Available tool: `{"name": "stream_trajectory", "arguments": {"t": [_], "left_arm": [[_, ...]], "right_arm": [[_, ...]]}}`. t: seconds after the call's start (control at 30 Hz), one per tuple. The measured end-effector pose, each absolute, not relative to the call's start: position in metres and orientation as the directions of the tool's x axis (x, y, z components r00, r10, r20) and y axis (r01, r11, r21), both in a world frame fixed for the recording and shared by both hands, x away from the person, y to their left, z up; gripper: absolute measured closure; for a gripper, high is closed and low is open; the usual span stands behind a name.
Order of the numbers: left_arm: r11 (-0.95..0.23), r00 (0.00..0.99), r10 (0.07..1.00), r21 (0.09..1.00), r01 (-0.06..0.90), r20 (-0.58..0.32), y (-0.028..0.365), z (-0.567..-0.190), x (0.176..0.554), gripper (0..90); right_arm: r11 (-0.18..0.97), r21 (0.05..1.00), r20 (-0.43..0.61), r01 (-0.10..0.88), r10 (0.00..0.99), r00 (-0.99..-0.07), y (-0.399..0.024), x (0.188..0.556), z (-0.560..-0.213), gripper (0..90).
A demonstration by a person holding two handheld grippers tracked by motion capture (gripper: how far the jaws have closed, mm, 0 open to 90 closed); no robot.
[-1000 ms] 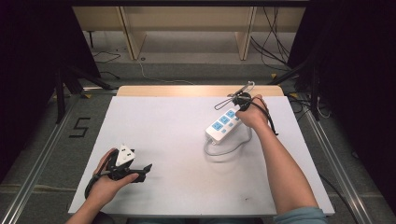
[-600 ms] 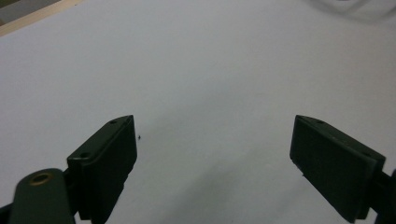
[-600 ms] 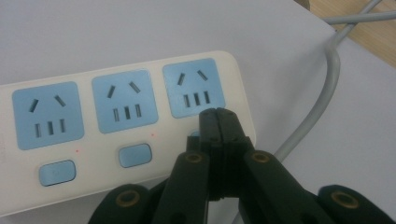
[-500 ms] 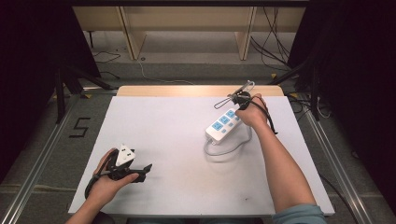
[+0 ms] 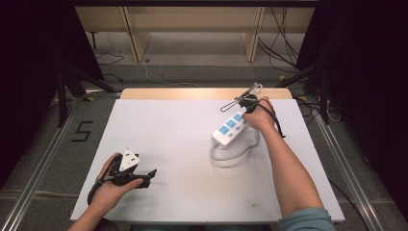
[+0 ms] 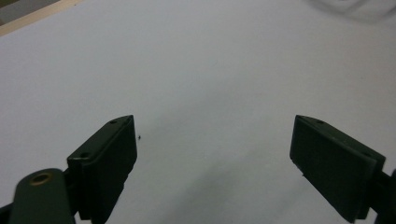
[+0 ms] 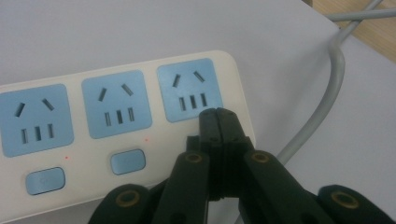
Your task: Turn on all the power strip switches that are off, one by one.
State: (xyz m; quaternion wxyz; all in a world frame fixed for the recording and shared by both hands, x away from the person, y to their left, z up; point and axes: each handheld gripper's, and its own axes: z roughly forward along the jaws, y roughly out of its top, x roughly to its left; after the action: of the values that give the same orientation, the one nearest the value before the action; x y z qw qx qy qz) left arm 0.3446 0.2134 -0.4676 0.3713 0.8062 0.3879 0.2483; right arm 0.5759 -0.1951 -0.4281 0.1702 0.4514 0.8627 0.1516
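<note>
Power strip (image 5: 232, 129) lies far right on the table (image 5: 183, 144), and I hold the right gripper (image 7: 218, 122) with jaws pressed together over its end switch, apparently to press it, while my left gripper (image 6: 212, 154) rests spread, near left.

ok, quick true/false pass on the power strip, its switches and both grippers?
1. The right gripper has its jaws shut, tips over the power strip. True.
2. The left gripper is shut on a plug. False: its jaws stand wide open over bare table.
3. The strip has three blue sockets. True.
4. The strip's grey cable is gripped by the right gripper. False: it runs beside the jaws, ungripped.
5. The left gripper is beside the strip. False: it is at the near left.
</note>
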Motion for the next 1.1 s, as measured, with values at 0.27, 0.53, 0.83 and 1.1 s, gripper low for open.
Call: {"name": "stream_trajectory", "arguments": {"t": [0.27,0.53,0.83,1.1], "left_arm": [[-0.423,0.576,0.809,0.792,0.440,0.113,0.2132,-0.4677,0.3447,14.6],[-0.424,0.576,0.809,0.790,0.442,0.113,0.2135,-0.4677,0.3448,14.6],[-0.424,0.577,0.809,0.792,0.440,0.113,0.2132,-0.4677,0.3448,14.6],[-0.426,0.579,0.807,0.791,0.439,0.113,0.2130,-0.4677,0.3450,14.6]], "right_arm": [[0.545,0.411,-0.150,0.731,0.831,-0.535,-0.1938,0.5765,-0.4279,90.0],[0.546,0.404,-0.147,0.734,0.830,-0.538,-0.1934,0.5771,-0.4294,90.0],[0.539,0.403,-0.142,0.740,0.835,-0.531,-0.1932,0.5777,-0.4300,90.0],[0.534,0.403,-0.141,0.743,0.838,-0.526,-0.1946,0.5779,-0.4306,90.0]]}}
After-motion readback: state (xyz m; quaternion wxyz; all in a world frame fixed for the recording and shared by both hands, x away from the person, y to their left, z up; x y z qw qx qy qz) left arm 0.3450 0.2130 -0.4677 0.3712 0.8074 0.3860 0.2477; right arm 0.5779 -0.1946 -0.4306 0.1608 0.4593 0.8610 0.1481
